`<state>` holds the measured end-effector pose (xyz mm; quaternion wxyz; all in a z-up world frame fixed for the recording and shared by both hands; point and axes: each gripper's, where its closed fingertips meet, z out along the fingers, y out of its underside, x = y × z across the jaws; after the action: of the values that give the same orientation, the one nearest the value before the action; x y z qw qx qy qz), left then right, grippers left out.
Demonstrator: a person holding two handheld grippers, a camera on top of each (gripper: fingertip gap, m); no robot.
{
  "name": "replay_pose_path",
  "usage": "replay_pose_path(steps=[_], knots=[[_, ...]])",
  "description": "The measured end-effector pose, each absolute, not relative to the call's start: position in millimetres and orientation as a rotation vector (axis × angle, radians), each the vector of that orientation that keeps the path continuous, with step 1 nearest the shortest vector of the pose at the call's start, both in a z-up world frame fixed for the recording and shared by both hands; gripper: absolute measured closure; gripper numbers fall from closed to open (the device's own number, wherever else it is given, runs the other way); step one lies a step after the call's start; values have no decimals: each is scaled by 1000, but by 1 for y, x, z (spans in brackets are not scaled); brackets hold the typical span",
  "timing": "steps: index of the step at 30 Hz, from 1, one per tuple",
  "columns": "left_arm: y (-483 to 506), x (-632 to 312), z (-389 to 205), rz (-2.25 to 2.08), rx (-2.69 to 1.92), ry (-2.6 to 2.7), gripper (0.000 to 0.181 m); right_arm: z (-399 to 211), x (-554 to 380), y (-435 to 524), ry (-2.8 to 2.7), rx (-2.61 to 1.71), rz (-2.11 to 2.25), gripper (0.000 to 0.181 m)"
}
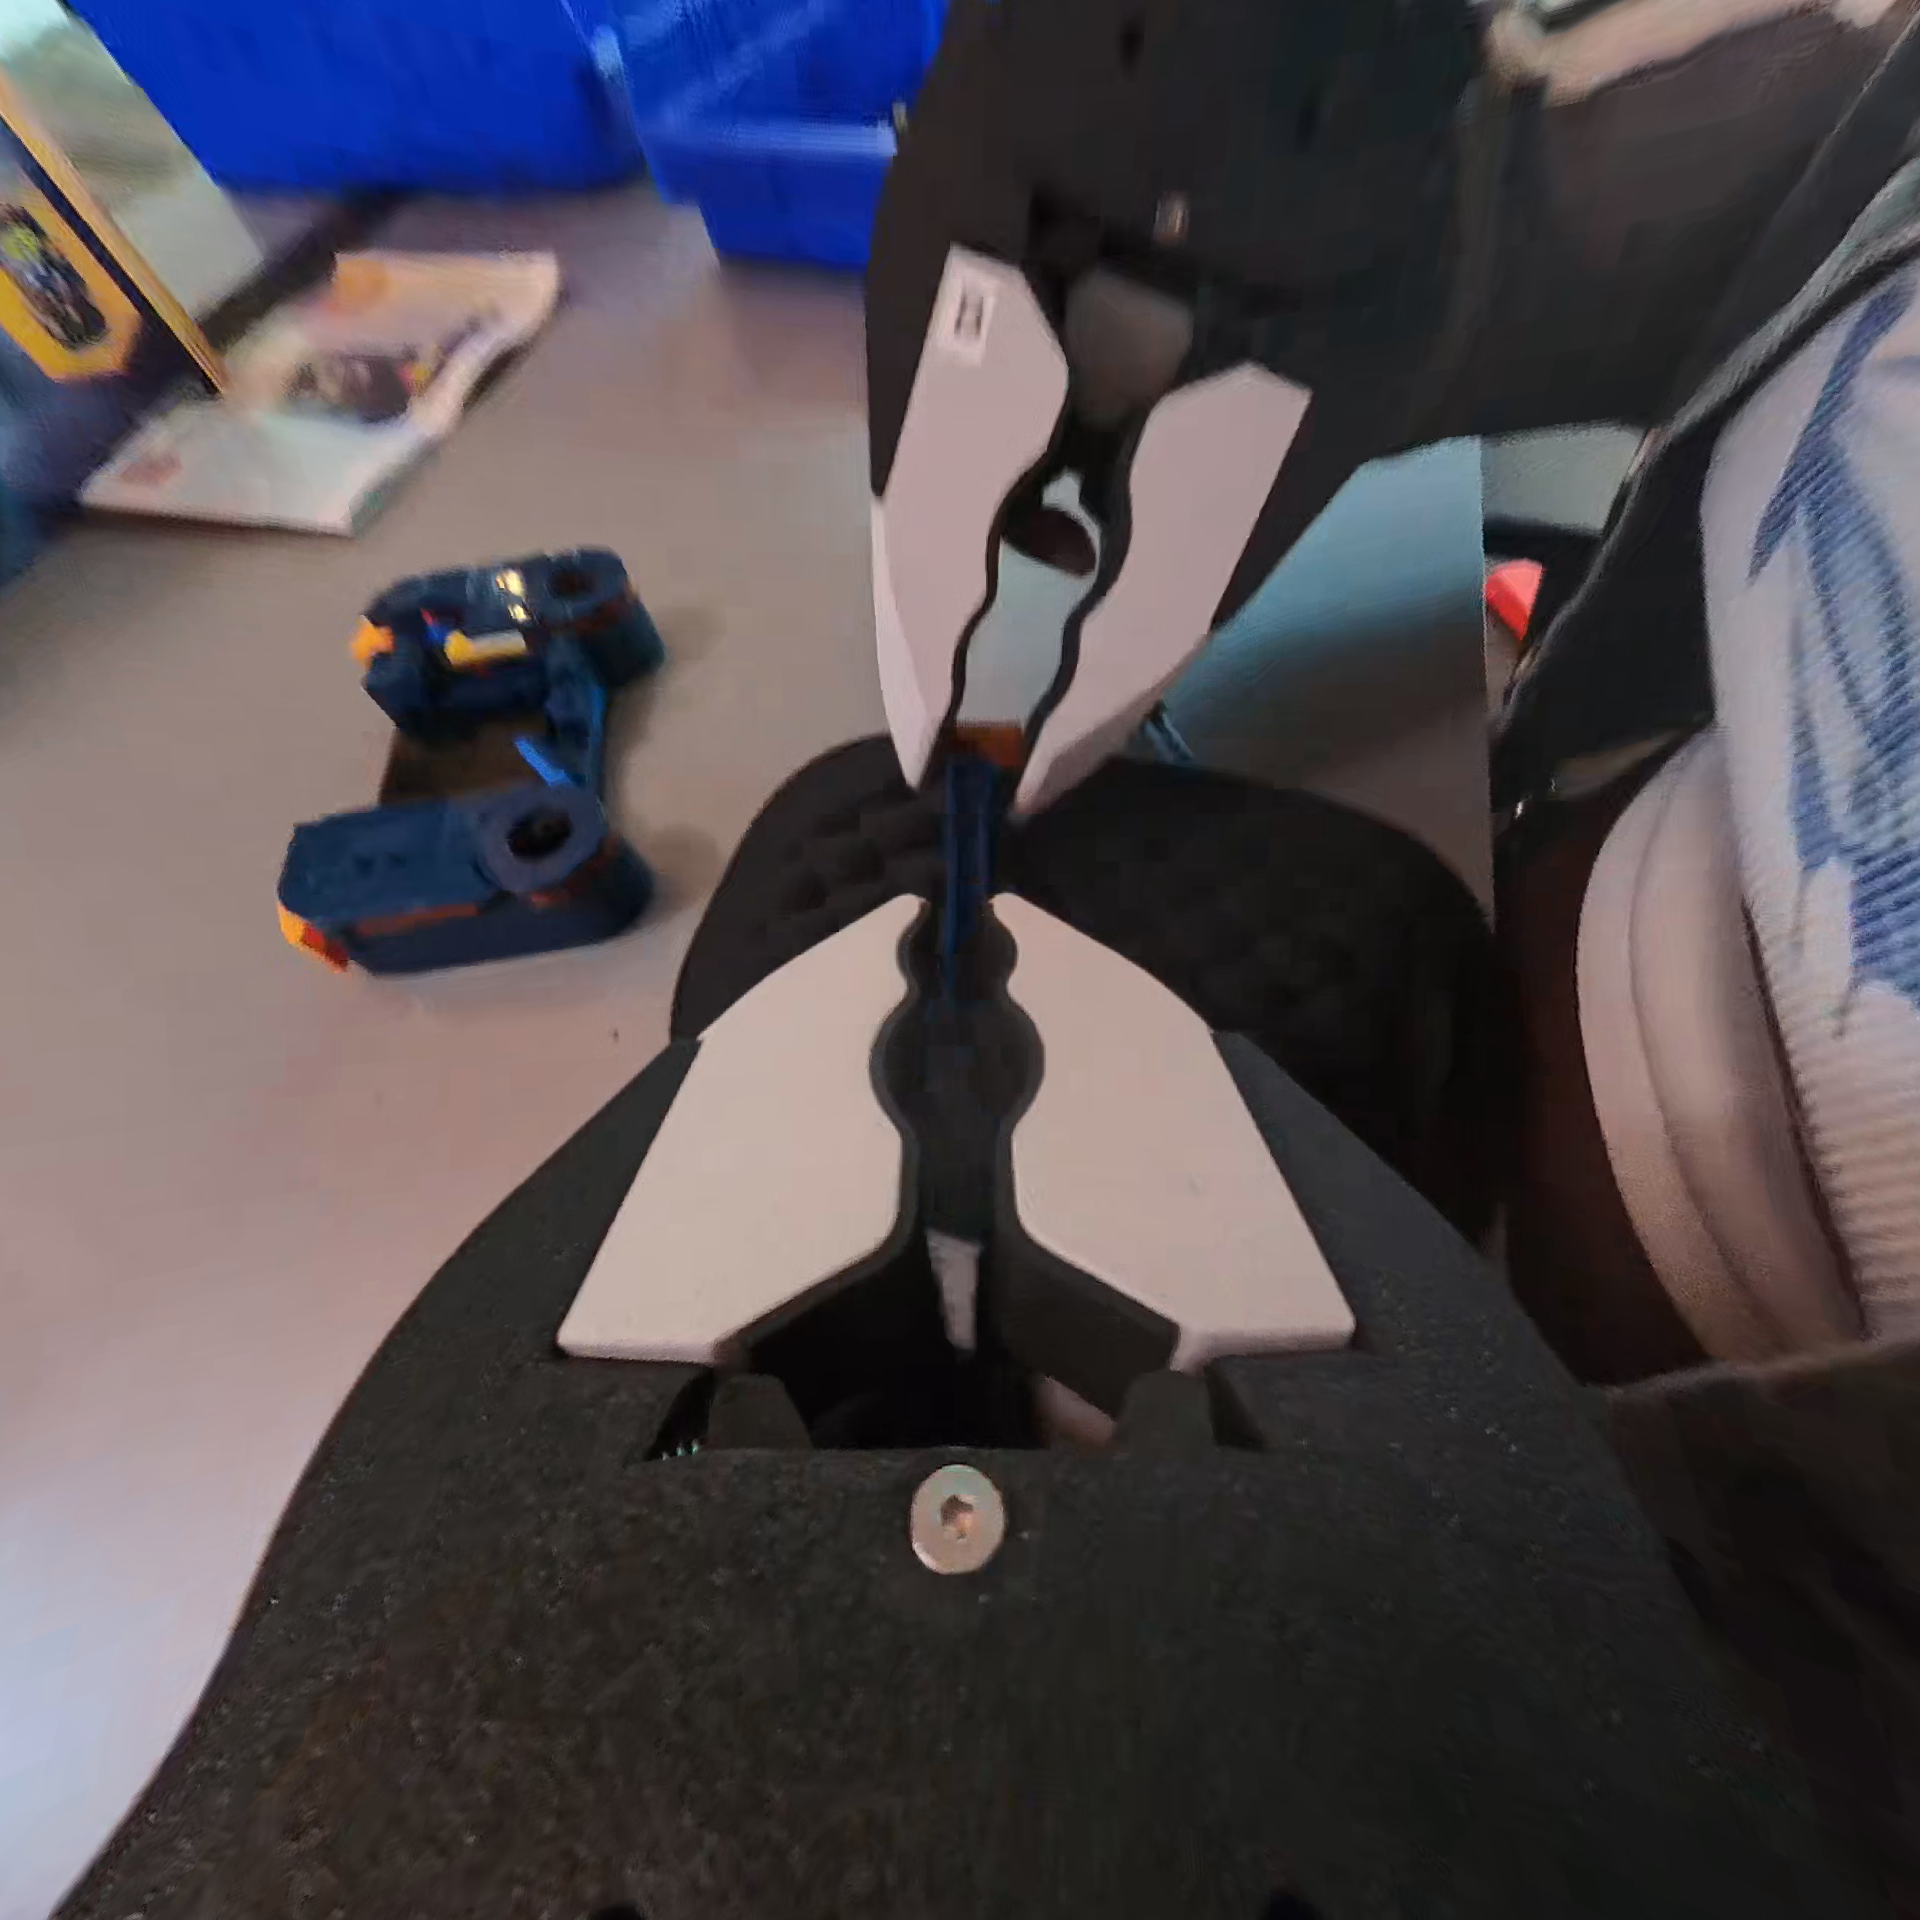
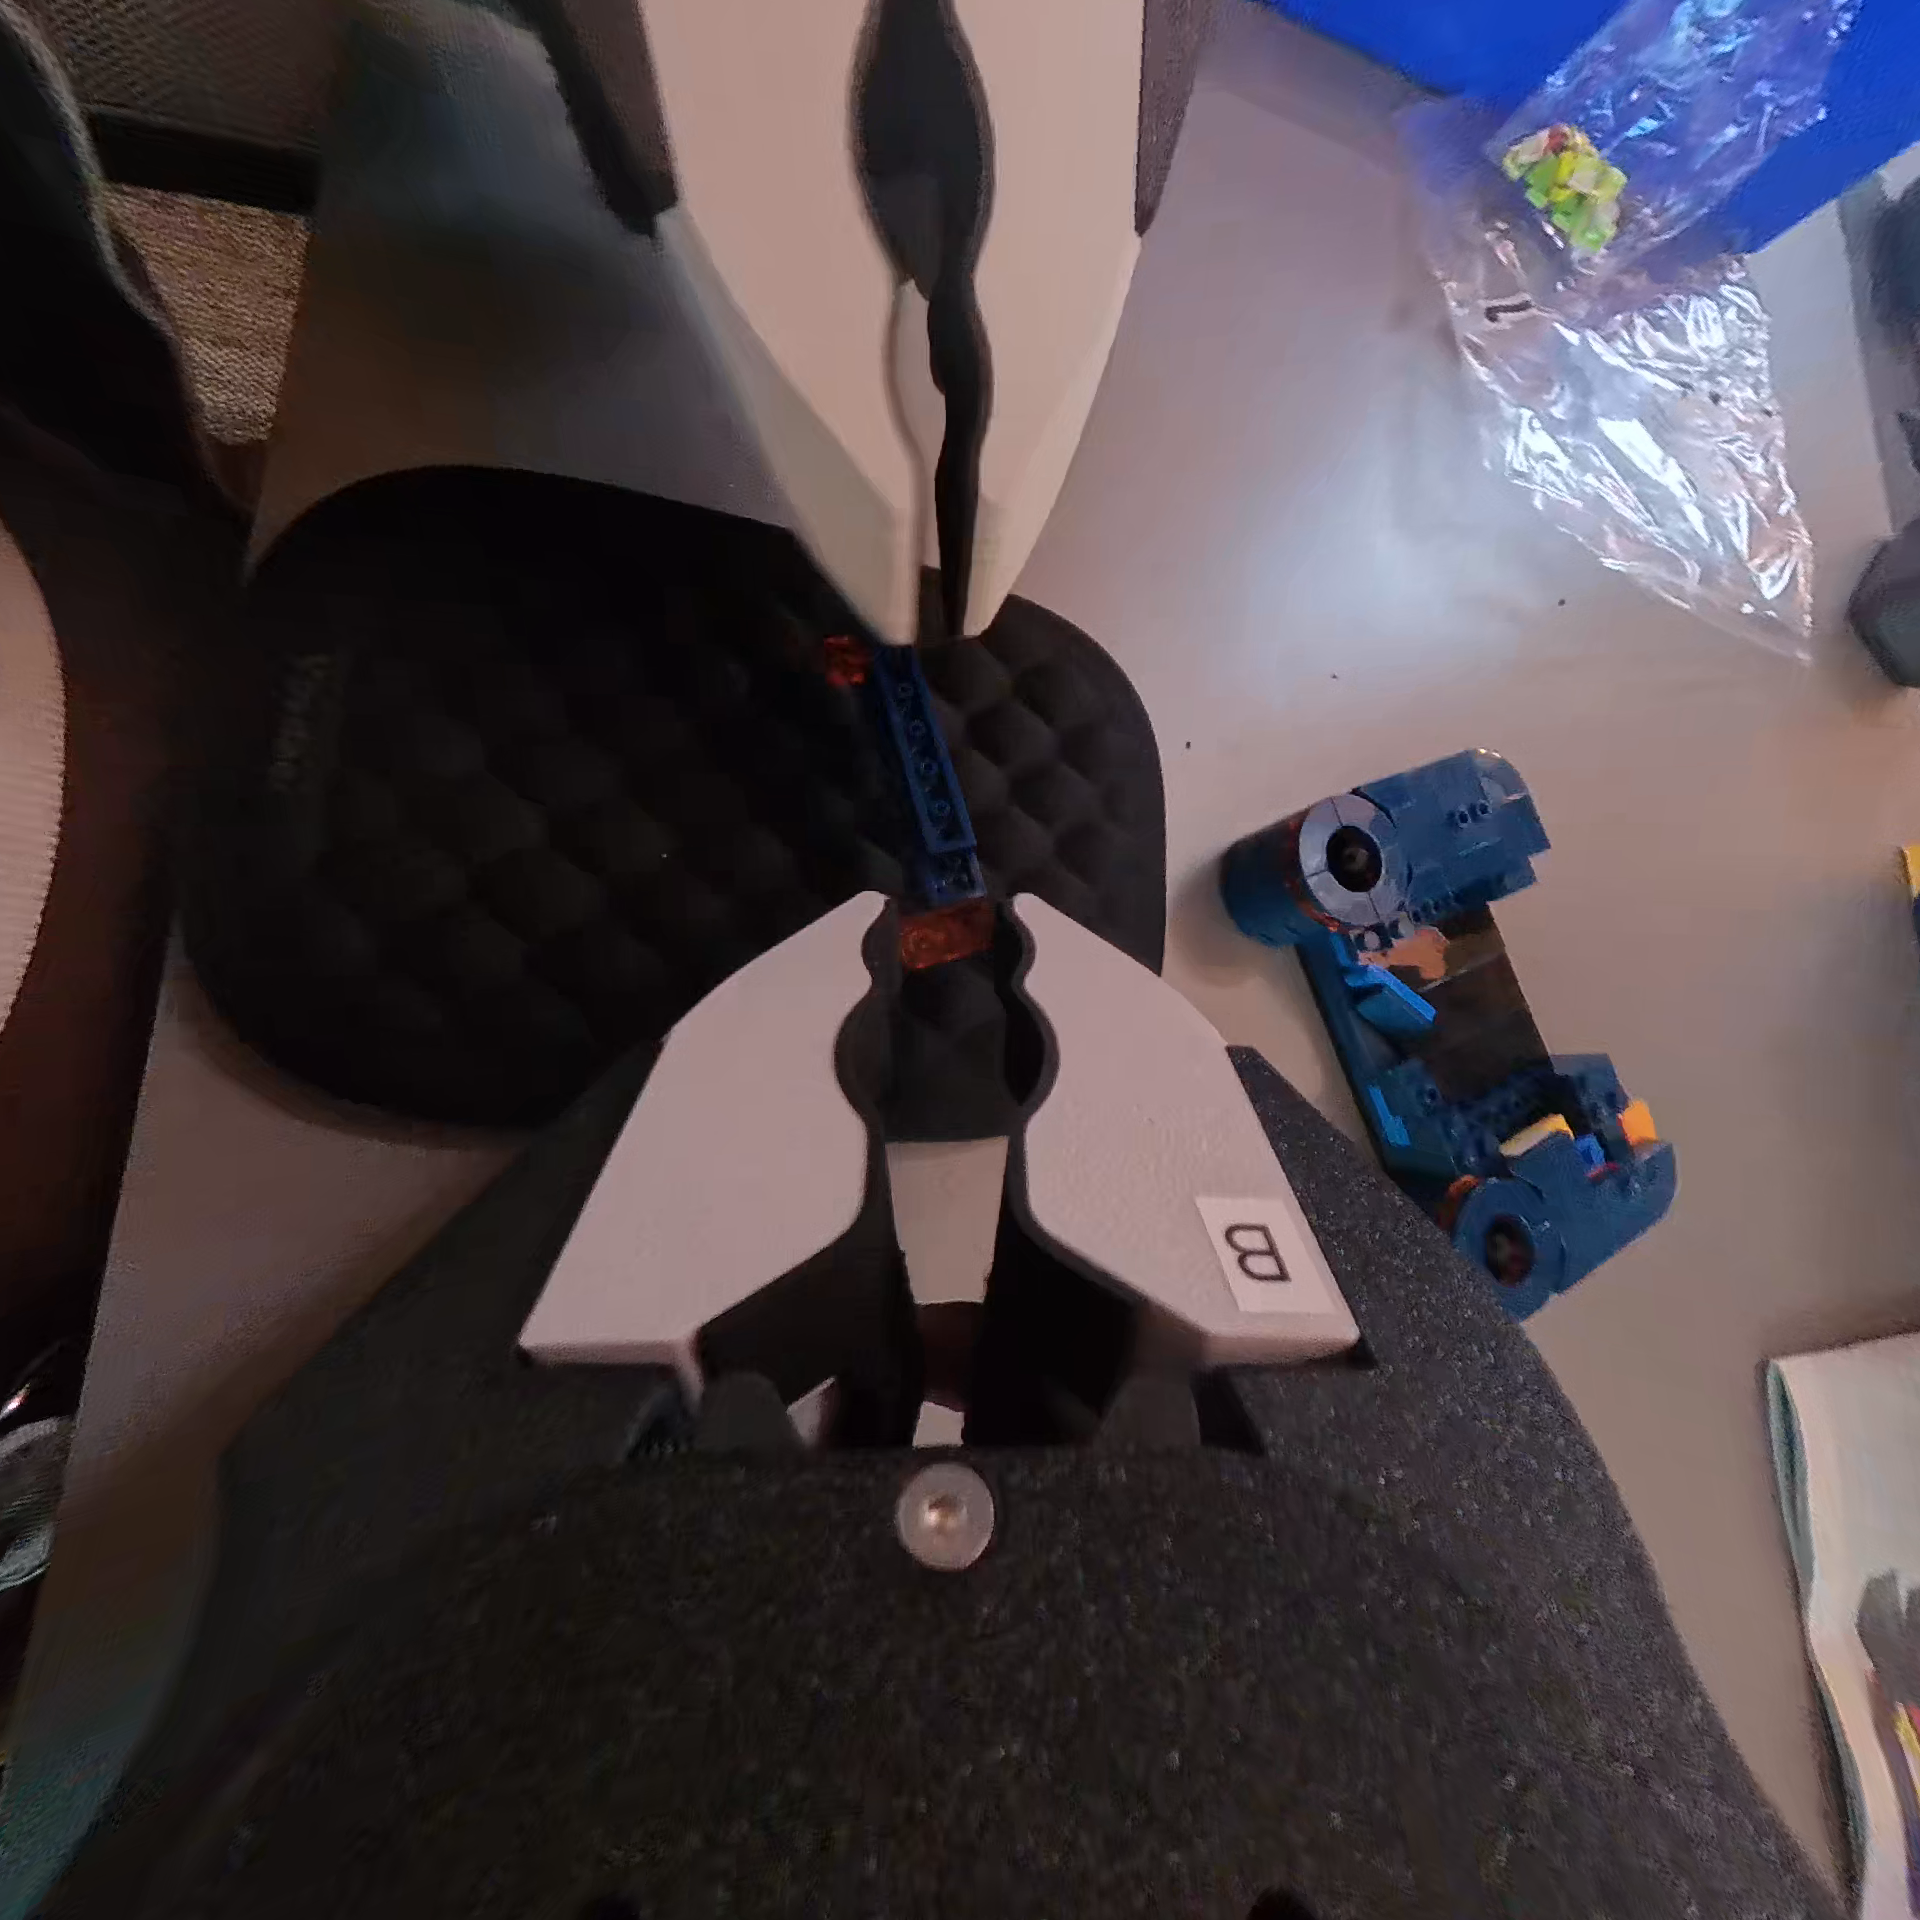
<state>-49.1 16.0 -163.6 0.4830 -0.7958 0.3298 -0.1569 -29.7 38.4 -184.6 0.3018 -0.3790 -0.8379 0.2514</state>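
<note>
Nearest in the left wrist view: left gripper (image 1: 958,914), fingers nearly closed, pinching the near end of a thin blue brick strip (image 1: 961,852). Gripped at its far end, at 12 o'clock, by the right gripper (image 1: 966,769), fingers likewise drawn in tight on an orange piece capping the strip. Held between the two, above a black dimpled foam pad (image 1: 1299,935) lying on the grey surface (image 1: 208,1143).

Same strip (image 2: 930,790) in the right wrist view, studs visible, spanning from the right gripper (image 2: 940,940) at the near end up to the left gripper (image 2: 925,623) at 12 o'clock, an orange piece at each end, foam pad (image 2: 520,831) underneath.

Further out on the surface: a dark blue brick model (image 1: 488,769) with two round hubs at 10 o'clock of the left view, seen at 3 o'clock (image 2: 1455,1029) of the right view. Beyond, an open booklet (image 1: 343,405), blue bins (image 1: 416,94), and a crinkled clear bag (image 2: 1621,343) with green bits at 1 o'clock.
</note>
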Motion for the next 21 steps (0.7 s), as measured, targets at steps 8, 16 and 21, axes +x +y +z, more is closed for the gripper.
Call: replay_pose_path(steps=[8, 16, 21], knots=[[27, -34, -174, -153, -2005, 941, 167, -184, -25, 31, -2246, -969, 417, 164], [28, -29, -180, -41, -2033, 1036, 172, -184, -24, 30, -2226, -958, 335, 164], [27, -27, -182, -9, -2035, 1034, 172, -187, -23, 29, -2170, -946, 410, 163]])
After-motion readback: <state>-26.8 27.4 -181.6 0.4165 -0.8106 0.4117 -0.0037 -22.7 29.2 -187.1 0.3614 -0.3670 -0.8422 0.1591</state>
